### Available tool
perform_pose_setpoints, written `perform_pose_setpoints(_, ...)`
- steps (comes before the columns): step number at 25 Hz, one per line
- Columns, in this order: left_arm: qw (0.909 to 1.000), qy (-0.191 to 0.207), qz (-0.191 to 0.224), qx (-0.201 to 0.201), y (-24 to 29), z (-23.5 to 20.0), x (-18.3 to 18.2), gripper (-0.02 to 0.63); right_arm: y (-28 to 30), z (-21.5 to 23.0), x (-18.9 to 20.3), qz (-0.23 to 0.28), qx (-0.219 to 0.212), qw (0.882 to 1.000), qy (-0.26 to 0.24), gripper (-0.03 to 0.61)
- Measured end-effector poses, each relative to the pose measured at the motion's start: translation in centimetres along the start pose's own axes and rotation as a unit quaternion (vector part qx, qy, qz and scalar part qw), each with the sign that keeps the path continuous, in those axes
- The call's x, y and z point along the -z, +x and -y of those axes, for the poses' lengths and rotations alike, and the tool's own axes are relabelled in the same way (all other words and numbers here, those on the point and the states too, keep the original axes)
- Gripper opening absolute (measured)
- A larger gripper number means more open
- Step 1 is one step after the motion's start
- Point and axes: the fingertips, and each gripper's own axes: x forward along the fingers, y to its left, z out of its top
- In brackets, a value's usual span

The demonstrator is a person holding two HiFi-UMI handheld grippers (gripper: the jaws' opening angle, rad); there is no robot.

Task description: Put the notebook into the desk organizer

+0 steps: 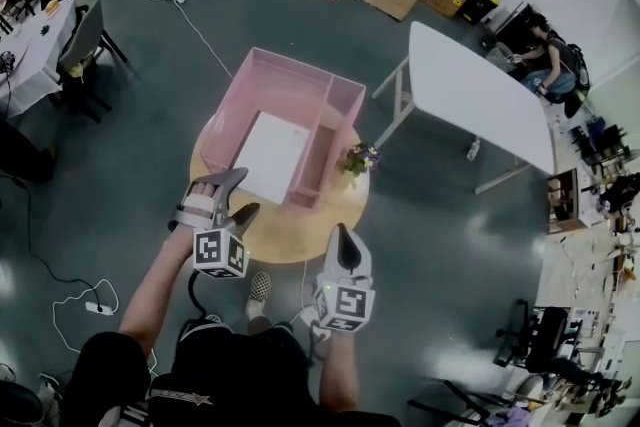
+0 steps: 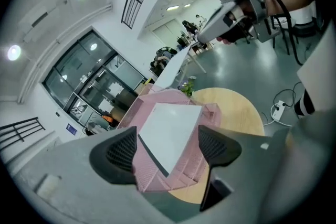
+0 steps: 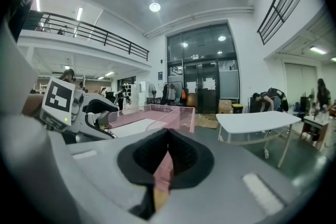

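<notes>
The notebook [image 1: 272,155] lay in the organizer [image 1: 285,67], just beyond the spread left hand-held gripper [image 1: 243,192]; the right hand-held gripper [image 1: 341,235] was pressed together, farther back.

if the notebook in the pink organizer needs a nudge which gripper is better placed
Left. The left gripper is open by the organizer's near edge, with the notebook lined up between its jaws. The right gripper is shut and sits farther back, off to the side.

Desk organizer [image 1: 290,85] open-topped; flowers [image 1: 360,158] beside right wall.
</notes>
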Motion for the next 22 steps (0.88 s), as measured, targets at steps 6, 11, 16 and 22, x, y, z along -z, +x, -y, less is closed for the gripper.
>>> perform_pose_setpoints(6,0.994,-0.074,0.05,-0.064,-4.3,-2.0,-0.9,0.378,-2.6,-1.3,-1.3,0.017,0.016,1.0,-0.017,0.005)
perform_pose_setpoints(11,0.9806,-0.133,0.089,-0.113,-9.0,-3.7,-1.2,0.31,-4.8,-3.2,-3.4,0.035,0.029,0.998,-0.035,0.005)
perform_pose_setpoints(16,0.9629,-0.193,0.131,-0.136,-13.9,-3.5,-1.1,0.28,-7.7,-5.7,-4.5,0.055,0.041,0.996,-0.049,0.005)
perform_pose_setpoints(22,0.9463,-0.253,0.157,-0.126,-18.5,-1.6,-0.3,0.233,-11.5,-9.2,-5.4,0.072,0.053,0.994,-0.063,0.005)
